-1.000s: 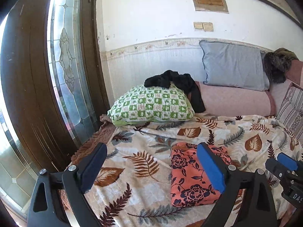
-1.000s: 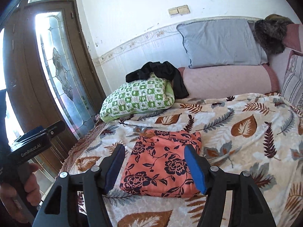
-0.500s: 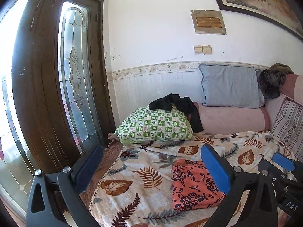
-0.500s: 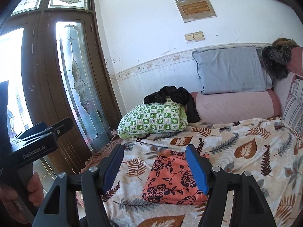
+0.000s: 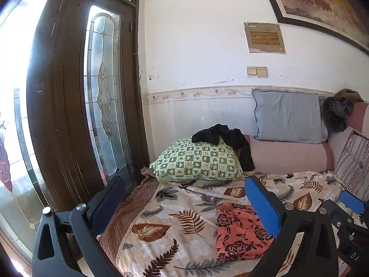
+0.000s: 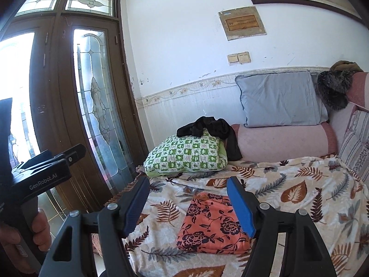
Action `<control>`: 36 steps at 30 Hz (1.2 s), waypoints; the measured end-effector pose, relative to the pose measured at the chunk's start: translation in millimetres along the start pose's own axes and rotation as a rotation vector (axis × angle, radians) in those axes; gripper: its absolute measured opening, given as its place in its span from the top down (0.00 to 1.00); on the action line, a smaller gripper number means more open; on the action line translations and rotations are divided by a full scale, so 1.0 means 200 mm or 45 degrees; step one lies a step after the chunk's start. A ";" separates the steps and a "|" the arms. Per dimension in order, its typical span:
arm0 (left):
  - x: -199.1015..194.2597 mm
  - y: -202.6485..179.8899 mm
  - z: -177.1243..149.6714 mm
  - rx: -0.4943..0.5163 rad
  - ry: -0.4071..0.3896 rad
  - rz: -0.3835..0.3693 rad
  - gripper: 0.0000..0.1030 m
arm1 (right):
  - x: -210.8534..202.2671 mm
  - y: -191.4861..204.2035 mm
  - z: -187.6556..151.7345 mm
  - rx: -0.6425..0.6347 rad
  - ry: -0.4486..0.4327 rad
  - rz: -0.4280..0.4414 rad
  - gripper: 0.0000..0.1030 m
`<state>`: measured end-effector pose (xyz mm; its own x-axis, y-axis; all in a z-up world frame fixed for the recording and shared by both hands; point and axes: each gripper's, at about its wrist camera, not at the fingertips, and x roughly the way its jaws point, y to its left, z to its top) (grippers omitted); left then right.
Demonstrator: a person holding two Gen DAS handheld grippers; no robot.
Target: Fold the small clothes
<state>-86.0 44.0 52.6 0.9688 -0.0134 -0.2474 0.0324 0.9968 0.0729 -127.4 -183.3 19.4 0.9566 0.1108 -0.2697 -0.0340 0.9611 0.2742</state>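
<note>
A folded orange garment with dark flowers (image 5: pixel 239 230) (image 6: pixel 212 226) lies flat on the leaf-print bedspread (image 5: pixel 175 210) (image 6: pixel 299 184). Nothing touches it. My left gripper (image 5: pixel 184 182) hangs open and empty above the bed's near edge, with the garment below its right finger. My right gripper (image 6: pixel 188 180) is also open and empty, held in the air above and short of the garment. A crumpled black garment (image 5: pixel 221 136) (image 6: pixel 207 127) is draped over a green checked pillow (image 5: pixel 196 161) (image 6: pixel 186 154) at the back.
A grey pillow (image 5: pixel 288 117) leans on the wall above a pink bolster (image 5: pixel 286 154). A brown glazed door (image 5: pixel 69 115) stands left of the bed. A hand (image 6: pixel 39 226) holds the left gripper's handle at the lower left of the right wrist view.
Both grippers have risen and drawn back from the folded orange garment, which now looks smaller and lower. The left jaws have spread a little wider. The garment has not moved.
</note>
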 end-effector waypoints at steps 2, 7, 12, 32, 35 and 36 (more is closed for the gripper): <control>-0.01 0.01 0.01 -0.003 -0.011 -0.001 0.00 | -0.01 0.01 0.01 -0.012 -0.001 -0.006 0.29; -0.05 0.02 0.02 -0.008 -0.034 -0.006 0.00 | -0.02 0.04 0.02 -0.036 -0.010 -0.043 0.29; -0.07 0.05 0.02 -0.020 -0.049 -0.014 0.00 | -0.06 0.06 0.05 -0.033 -0.029 -0.051 0.29; -0.08 0.05 0.02 -0.011 -0.057 -0.060 0.00 | -0.03 0.08 0.04 -0.057 -0.027 -0.053 0.29; -0.07 0.04 0.02 -0.006 -0.052 -0.067 0.00 | -0.02 0.08 0.04 -0.062 -0.022 -0.054 0.29; -0.07 0.04 0.02 -0.005 -0.050 -0.071 0.00 | -0.01 0.08 0.03 -0.062 -0.020 -0.052 0.29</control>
<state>-97.7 51.5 60.0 0.9745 -0.0717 -0.2128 0.0855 0.9947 0.0564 -128.1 -170.8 30.4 0.9620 0.0678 -0.2647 -0.0088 0.9759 0.2180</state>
